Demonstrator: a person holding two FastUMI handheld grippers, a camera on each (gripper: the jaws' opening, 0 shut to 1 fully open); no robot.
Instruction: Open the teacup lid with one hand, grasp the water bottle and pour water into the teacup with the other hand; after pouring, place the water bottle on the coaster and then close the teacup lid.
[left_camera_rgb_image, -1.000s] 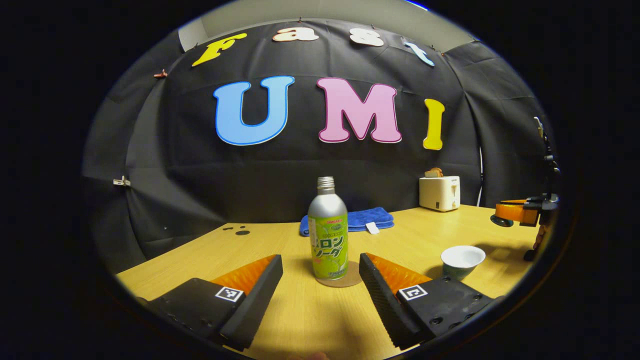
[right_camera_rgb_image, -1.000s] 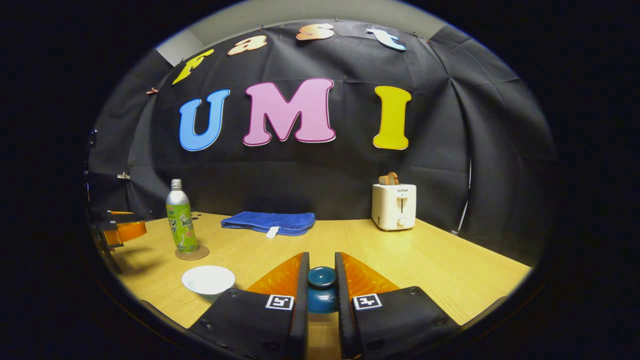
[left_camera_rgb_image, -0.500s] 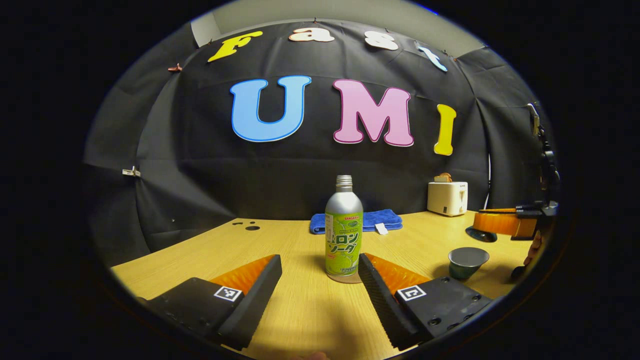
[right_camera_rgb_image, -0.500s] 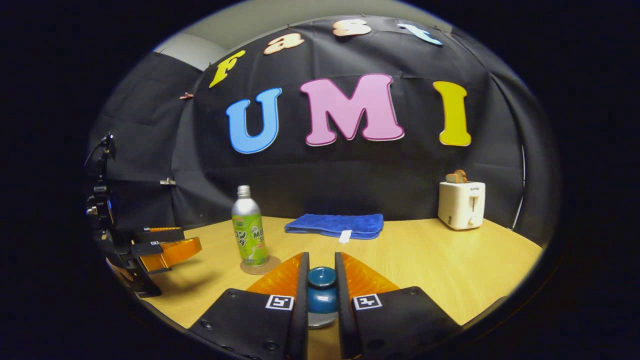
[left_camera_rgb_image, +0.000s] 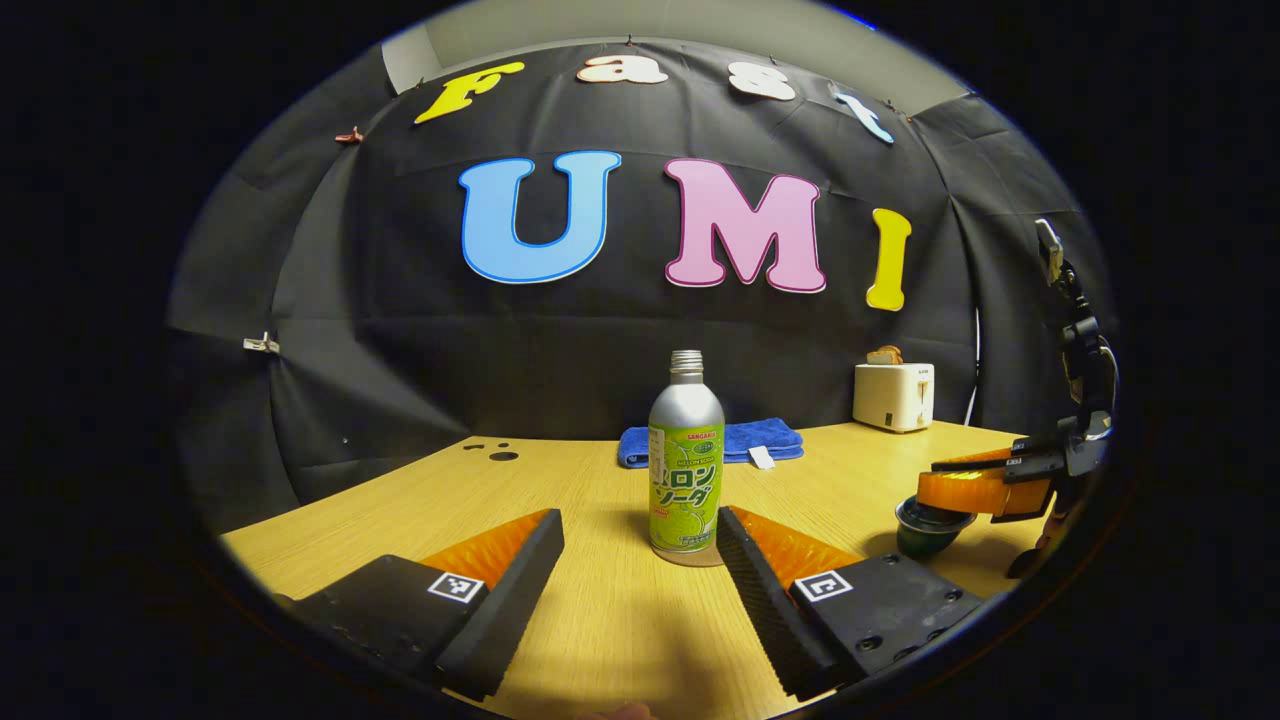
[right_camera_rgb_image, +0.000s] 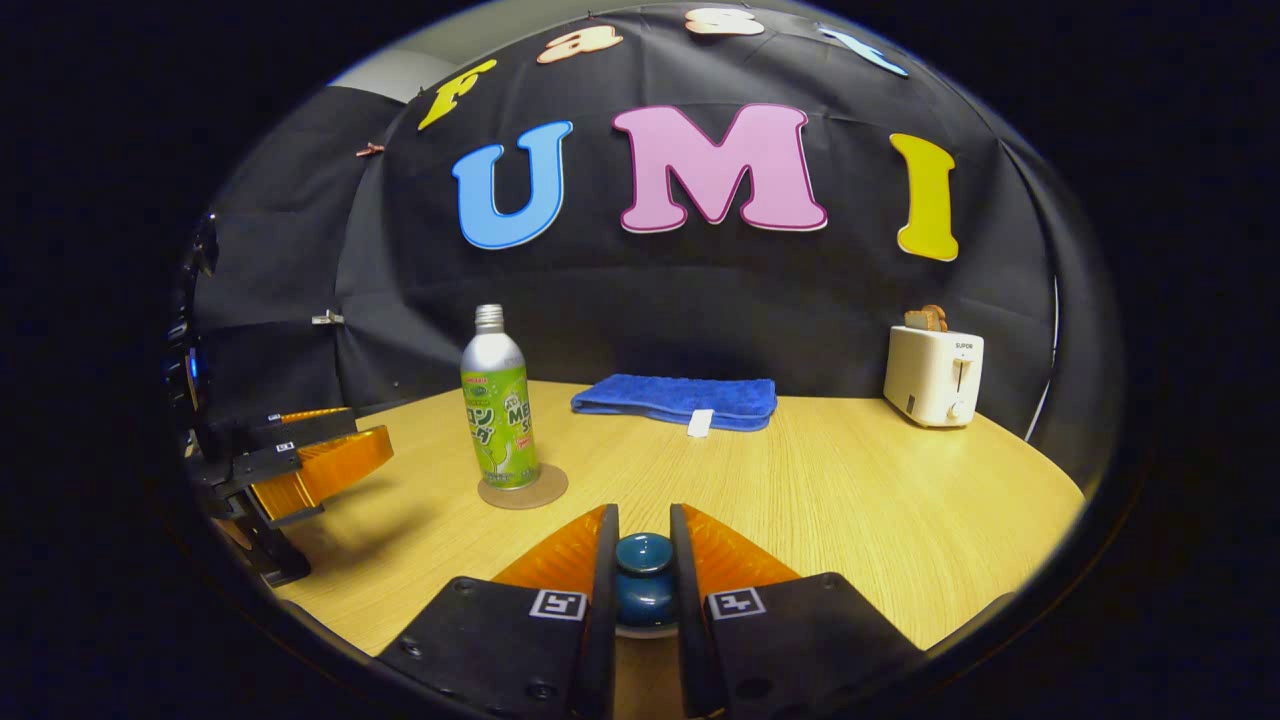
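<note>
So the right gripper (right_camera_rgb_image: 642, 570) is clamped on the teacup lid (right_camera_rgb_image: 643, 580) knob, sitting over the teacup (left_camera_rgb_image: 925, 528). Left gripper (left_camera_rgb_image: 640, 540) has its jaws wide apart, empty, with the water bottle (left_camera_rgb_image: 686, 465) upright on its coaster (right_camera_rgb_image: 523, 491) just ahead between them.

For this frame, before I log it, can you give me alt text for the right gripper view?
The right tongs are shut on the dark blue knob of the teacup lid. On the wooden table beyond, a green-labelled water bottle stands on a round coaster. A folded blue towel and a white toaster sit farther back; the left tongs are at left.
</note>
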